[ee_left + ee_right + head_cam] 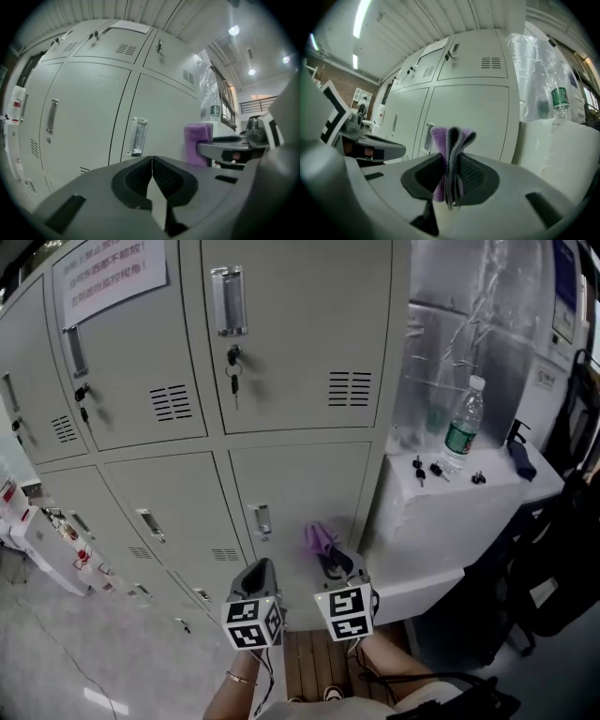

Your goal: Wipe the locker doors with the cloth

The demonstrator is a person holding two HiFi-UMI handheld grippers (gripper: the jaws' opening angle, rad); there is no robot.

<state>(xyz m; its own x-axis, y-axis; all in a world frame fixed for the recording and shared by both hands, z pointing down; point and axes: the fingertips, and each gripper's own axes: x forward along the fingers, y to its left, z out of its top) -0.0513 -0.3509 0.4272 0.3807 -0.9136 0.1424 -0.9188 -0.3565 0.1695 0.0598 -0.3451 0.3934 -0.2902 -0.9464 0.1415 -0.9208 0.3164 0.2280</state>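
Purple cloth [450, 152] is clamped in the right gripper [449, 161]. It's folded, with a good tuft standing past the tips. Jaws tight on it. — A

Left gripper [152, 164]? — B

Jaws together, nothing between them. It hangs just beside the right one, low, in front of the lower locker door [300, 479]. — A

Cloth on the metal? — B

No. Near the door but not touching, going by the right gripper view. Wiping not started, by the look of it. — A

Then my take: bring the tuft in flat so fabric meets the panel, not the jaw tips. Light, even pressure, overlapping passes. — B

Agreed. Watch the handle [262, 519] at that door's left edge. Also the vent slots [350, 388] and hanging keys [233, 367] on the upper door [300, 324]. Cloth could snag there, so go round them. — A

And the grip? — B

Looks deep enough. If the fold drags out, stop and re-seat. 1 door at a time, top edge down. — A
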